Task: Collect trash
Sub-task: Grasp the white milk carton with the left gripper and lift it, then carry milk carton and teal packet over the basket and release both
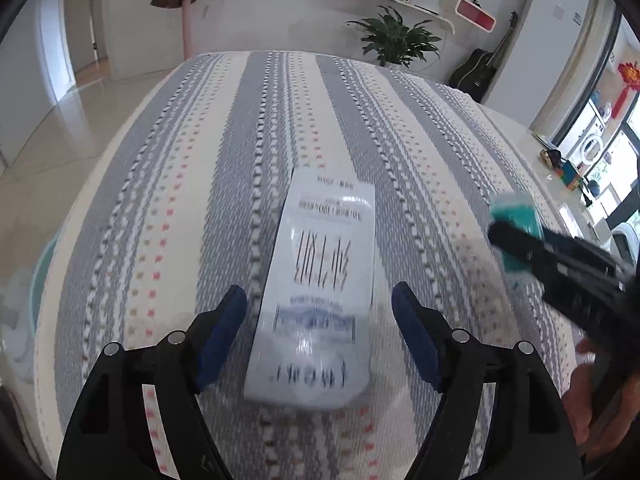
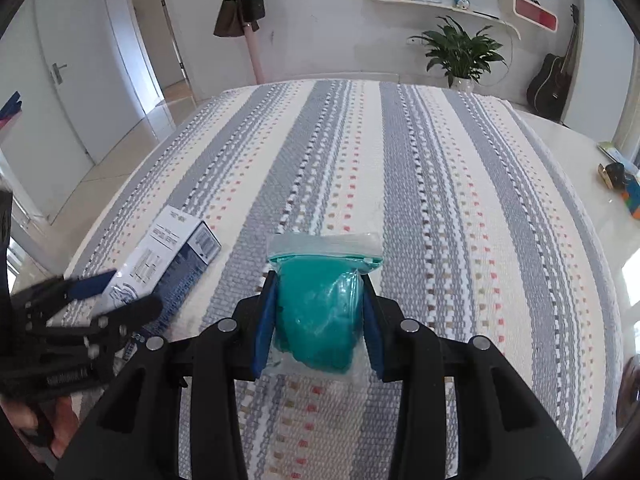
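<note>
A white and blue cardboard box (image 1: 320,288) lies on the striped tablecloth (image 1: 200,160). My left gripper (image 1: 320,300) is open, its blue pads on either side of the box's near end. The box also shows in the right wrist view (image 2: 168,268), with the left gripper (image 2: 116,292) at it. My right gripper (image 2: 318,312) is shut on a clear plastic bag with teal stuff inside (image 2: 320,308), just above the cloth. In the left wrist view the right gripper (image 1: 508,236) and the teal bag (image 1: 516,216) are at the right, blurred.
The cloth covers a table (image 2: 580,152) whose bare glossy top shows at the right with small objects (image 2: 620,184) on it. A potted plant (image 2: 460,52), a guitar (image 2: 552,80) and a coat stand (image 2: 248,20) stand beyond the far edge.
</note>
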